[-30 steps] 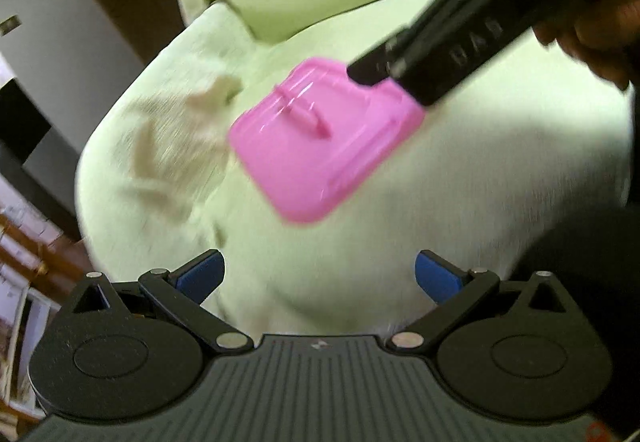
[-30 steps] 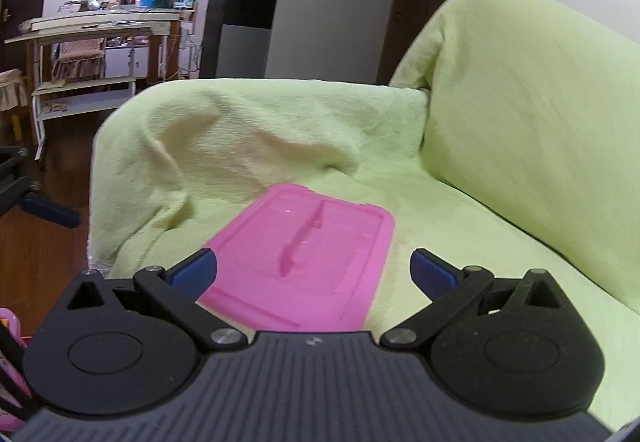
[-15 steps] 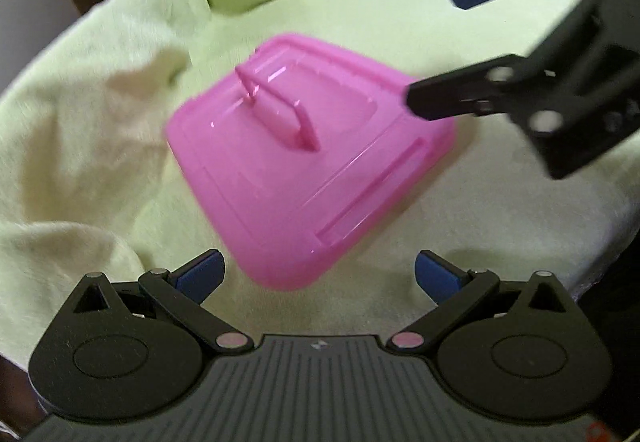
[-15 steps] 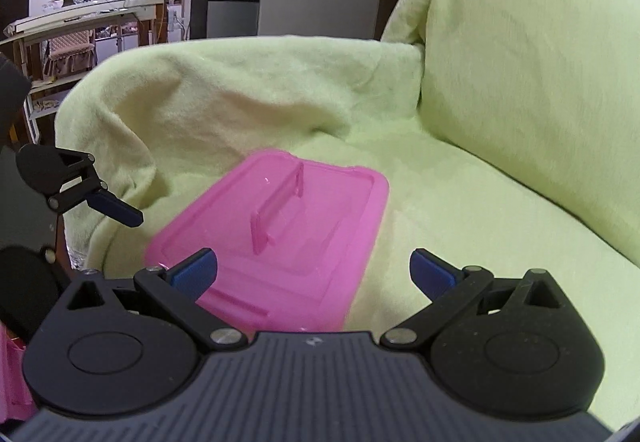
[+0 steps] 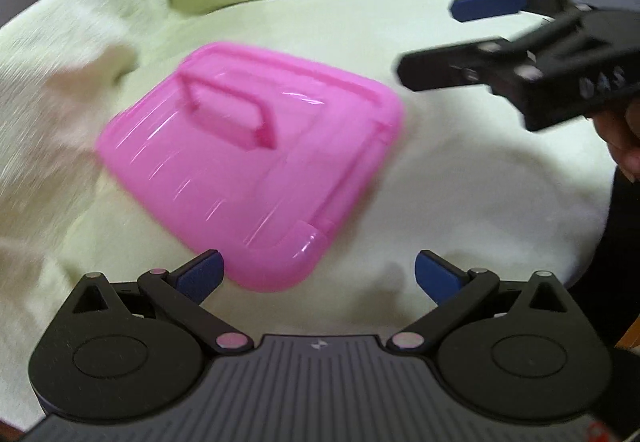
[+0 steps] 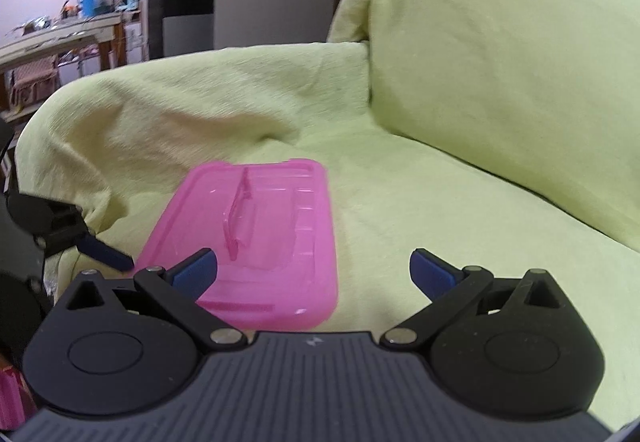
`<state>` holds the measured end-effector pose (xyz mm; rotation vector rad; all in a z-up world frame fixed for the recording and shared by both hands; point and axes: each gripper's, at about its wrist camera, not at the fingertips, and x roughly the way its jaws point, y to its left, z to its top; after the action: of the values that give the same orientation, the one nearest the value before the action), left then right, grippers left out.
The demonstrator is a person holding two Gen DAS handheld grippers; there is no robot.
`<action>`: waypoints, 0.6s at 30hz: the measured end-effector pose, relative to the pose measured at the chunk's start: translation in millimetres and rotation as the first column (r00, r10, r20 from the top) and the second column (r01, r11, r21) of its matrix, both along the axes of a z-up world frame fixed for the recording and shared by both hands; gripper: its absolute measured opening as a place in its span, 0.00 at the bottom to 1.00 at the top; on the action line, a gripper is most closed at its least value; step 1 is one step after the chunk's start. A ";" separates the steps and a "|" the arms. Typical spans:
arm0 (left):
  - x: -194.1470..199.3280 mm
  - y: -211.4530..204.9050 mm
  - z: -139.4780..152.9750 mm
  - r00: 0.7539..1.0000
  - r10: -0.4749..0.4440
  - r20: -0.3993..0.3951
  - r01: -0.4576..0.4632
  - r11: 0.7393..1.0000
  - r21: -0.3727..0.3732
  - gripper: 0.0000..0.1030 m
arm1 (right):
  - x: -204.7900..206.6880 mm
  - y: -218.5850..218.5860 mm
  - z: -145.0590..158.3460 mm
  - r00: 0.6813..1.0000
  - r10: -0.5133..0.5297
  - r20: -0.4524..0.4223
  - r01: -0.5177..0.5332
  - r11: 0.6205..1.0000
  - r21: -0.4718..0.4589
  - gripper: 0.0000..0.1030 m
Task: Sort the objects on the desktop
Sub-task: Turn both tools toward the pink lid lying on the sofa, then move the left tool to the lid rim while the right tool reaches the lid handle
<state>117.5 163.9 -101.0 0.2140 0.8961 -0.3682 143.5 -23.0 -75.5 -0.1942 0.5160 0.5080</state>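
Pink lid (image 5: 256, 170), handle up, on green sofa cover (image 5: 460, 182). Left gripper (image 5: 318, 274), right gripper (image 6: 314, 270): jaws wide, empty. Step: approach; next, close on handle.

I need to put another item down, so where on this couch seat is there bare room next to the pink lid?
The widest free patch is the green seat cover between the pink lid and the back cushion, just ahead of the open right gripper. It is tighter on the lid's other side, where the open left gripper comes in beside the armrest.
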 end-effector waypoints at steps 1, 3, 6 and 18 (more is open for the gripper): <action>3.1 -6.4 0.4 1.000 -0.013 0.004 0.013 1.000 -0.008 0.99 | 0.5 -2.5 1.3 1.000 -0.010 0.003 0.010 1.000 0.001 0.98; 9.3 -19.1 1.2 0.999 -0.039 0.013 0.039 0.999 -0.023 0.99 | 1.7 -7.0 3.5 1.000 -0.027 0.010 0.027 1.000 0.000 0.98; 18.1 -38.2 2.2 0.997 -0.077 0.028 0.078 0.996 -0.037 0.99 | 4.8 -12.5 5.2 0.999 -0.041 0.013 0.041 0.999 -0.004 0.98; 8.2 5.2 0.5 0.998 0.056 -0.009 -0.057 0.998 -0.034 0.99 | 18.2 -14.9 -1.0 0.999 -0.036 -0.037 0.036 0.999 0.019 0.98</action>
<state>125.7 169.0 -100.5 0.1554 0.9017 -0.3317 161.8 -37.9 -76.5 -0.1571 0.5492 0.4819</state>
